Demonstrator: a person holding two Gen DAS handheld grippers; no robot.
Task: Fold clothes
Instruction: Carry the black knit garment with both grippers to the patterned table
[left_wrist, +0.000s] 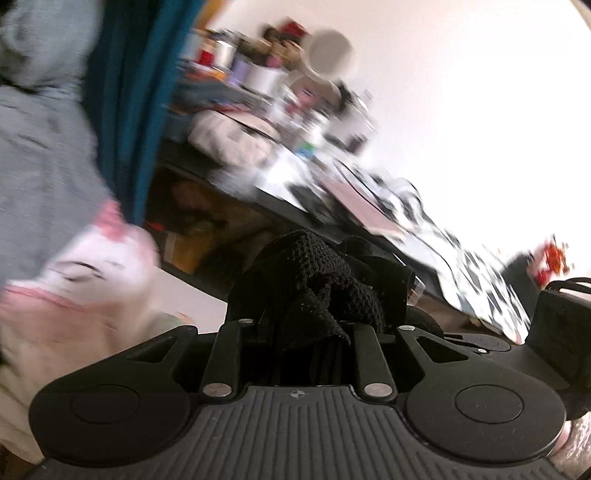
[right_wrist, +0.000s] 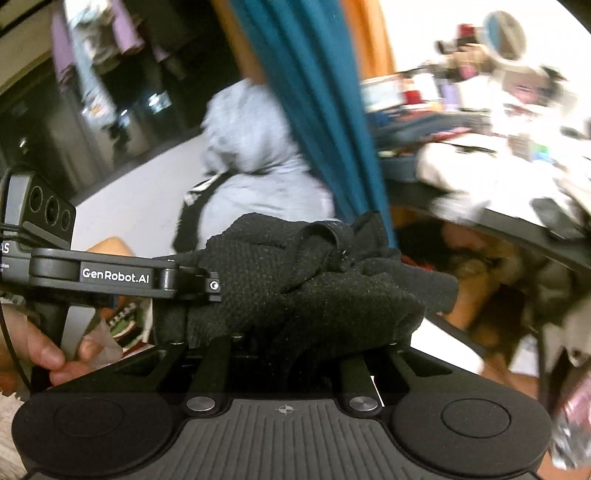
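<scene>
A black knitted garment (left_wrist: 306, 284) is bunched over the fingers of my left gripper (left_wrist: 314, 295), which is shut on it; the fingertips are buried in the cloth. In the right wrist view the same black knit (right_wrist: 317, 284) is heaped over my right gripper (right_wrist: 306, 314), also shut on it. The left gripper's body (right_wrist: 110, 277), marked GenRobot.AI, enters that view from the left with a person's hand (right_wrist: 48, 354) on its handle. Both views are smeared by fast motion, and the garment hangs in the air between the two grippers.
A cluttered dark table (right_wrist: 480, 206) with white cloth, bottles and boxes fills the right. A teal curtain (right_wrist: 314, 110) hangs in the middle, a grey hooded garment (right_wrist: 255, 155) beside it. A white and pink cloth (left_wrist: 85, 288) lies at the left. Boxes sit under the table (left_wrist: 192, 236).
</scene>
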